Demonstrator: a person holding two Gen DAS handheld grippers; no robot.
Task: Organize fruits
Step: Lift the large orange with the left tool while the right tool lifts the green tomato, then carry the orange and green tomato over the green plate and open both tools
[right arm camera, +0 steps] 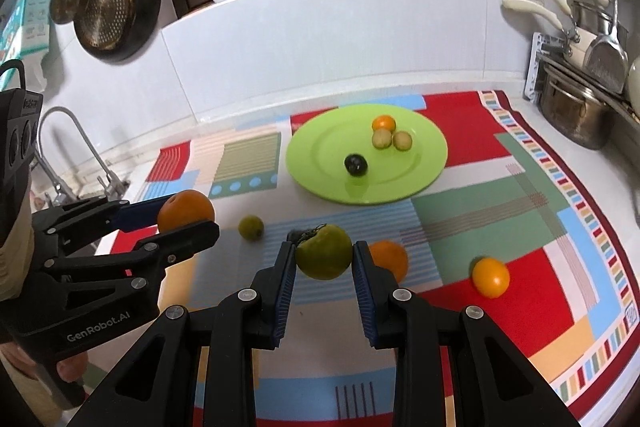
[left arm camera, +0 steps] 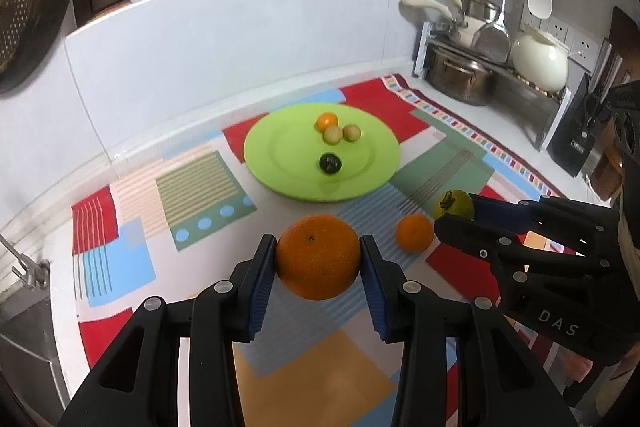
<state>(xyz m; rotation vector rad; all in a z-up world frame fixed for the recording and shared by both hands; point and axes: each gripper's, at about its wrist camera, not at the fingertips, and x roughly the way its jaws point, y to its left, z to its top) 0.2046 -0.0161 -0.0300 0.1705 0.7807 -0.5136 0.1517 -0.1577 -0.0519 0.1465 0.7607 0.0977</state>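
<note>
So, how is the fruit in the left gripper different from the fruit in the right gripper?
The left gripper holds an orange, bright orange in colour; the right gripper holds a green fruit, dull olive-green. The orange shows only a small dark dot on its skin, while the green fruit carries a dark, dried stem at its top. The orange looks somewhat bigger and needs wider jaws. Both are round and are pinched between blue pads.

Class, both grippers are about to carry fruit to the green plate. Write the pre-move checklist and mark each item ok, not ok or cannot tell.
1. Left gripper shut on the large orange: ok.
2. Right gripper shut on the green fruit: ok.
3. Both fruits lifted off the mat: cannot tell.
4. Bare room on the green plate: ok.
5. All loose fruit already plated: not ok; a small orange lies on the mat.
</note>
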